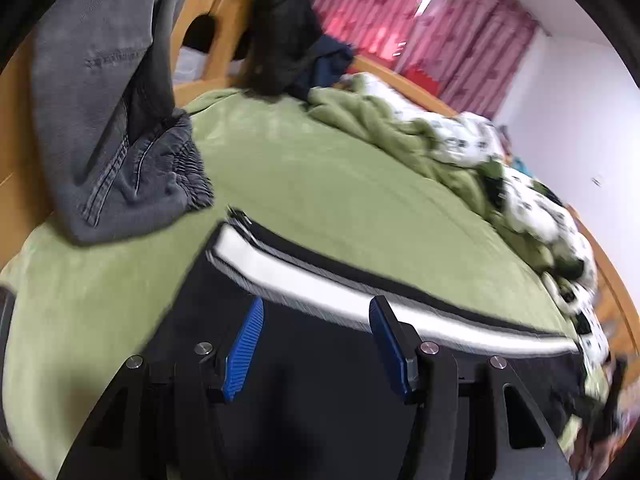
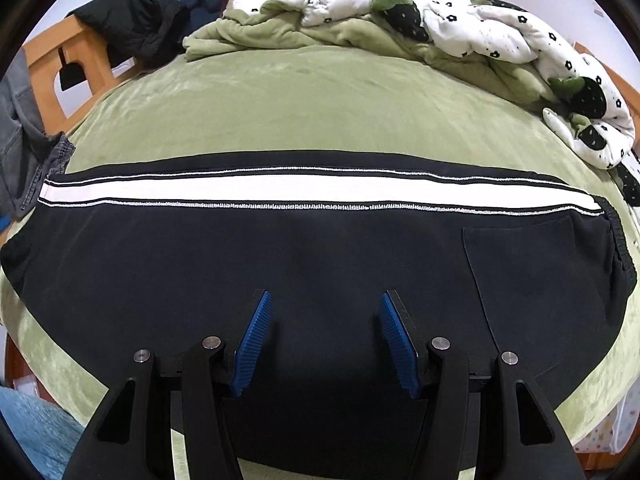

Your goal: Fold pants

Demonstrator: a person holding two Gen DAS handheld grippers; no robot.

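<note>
The black track pants with a white side stripe (image 2: 280,248) lie flat across the green plush bed (image 2: 280,112), legs stacked, cuffs at 9 o'clock, waistband at 3. Left claw (image 1: 316,340) and right claw (image 2: 324,332) hover wide and empty over them. The crosswise fold looks next, calling for a grip on either end.
</note>
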